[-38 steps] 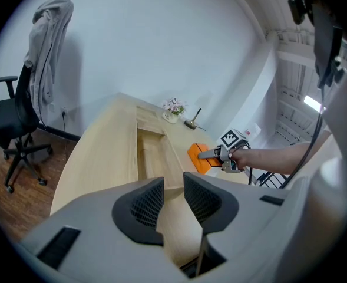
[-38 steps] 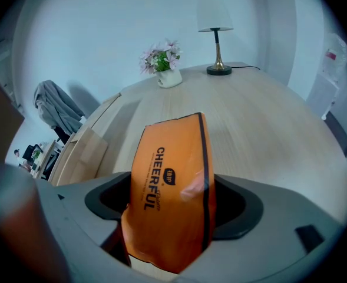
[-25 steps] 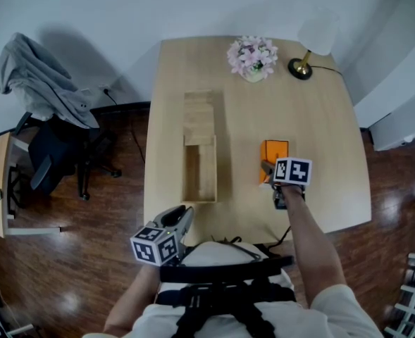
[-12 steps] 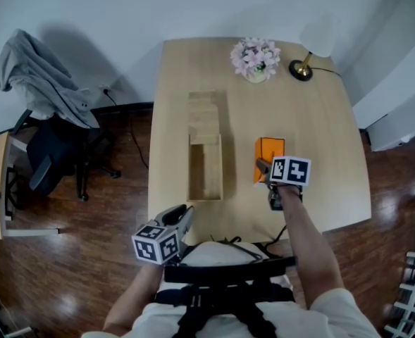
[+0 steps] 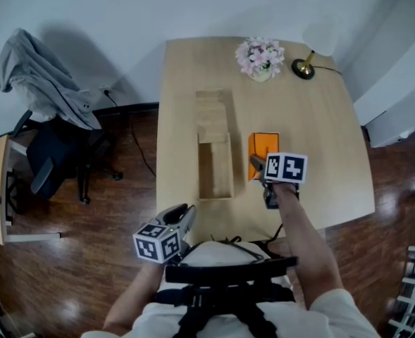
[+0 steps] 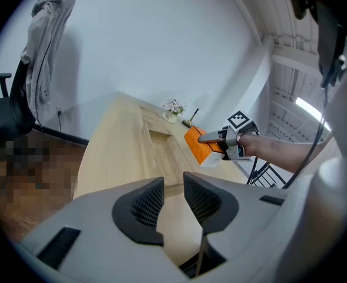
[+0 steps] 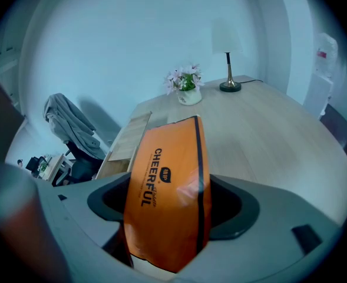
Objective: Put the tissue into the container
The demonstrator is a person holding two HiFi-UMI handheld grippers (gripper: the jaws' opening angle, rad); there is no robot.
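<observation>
An orange tissue pack [image 5: 262, 152] with black print hangs just above the wooden table [image 5: 320, 132], and my right gripper [image 5: 263, 166] is shut on it. In the right gripper view the pack [image 7: 167, 175] stands on edge between the jaws of that gripper [image 7: 168, 208] and hides most of them. The long open wooden container [image 5: 215, 169] lies just left of the pack. My left gripper [image 5: 176, 220] hovers off the table's near edge, by the person's body. Its jaws [image 6: 173, 202] stand a narrow gap apart with nothing between them. In the left gripper view the pack [image 6: 198, 145] shows beside the container [image 6: 157, 140].
A vase of pink flowers [image 5: 260, 57] and a small lamp [image 5: 311, 48] stand at the table's far edge. An office chair draped with a grey garment [image 5: 45, 90] is off to the left on the dark wood floor [image 5: 87, 259].
My right gripper has carried the tissue pack leftward, closer to the container's right wall. The left gripper has stayed where it was.
</observation>
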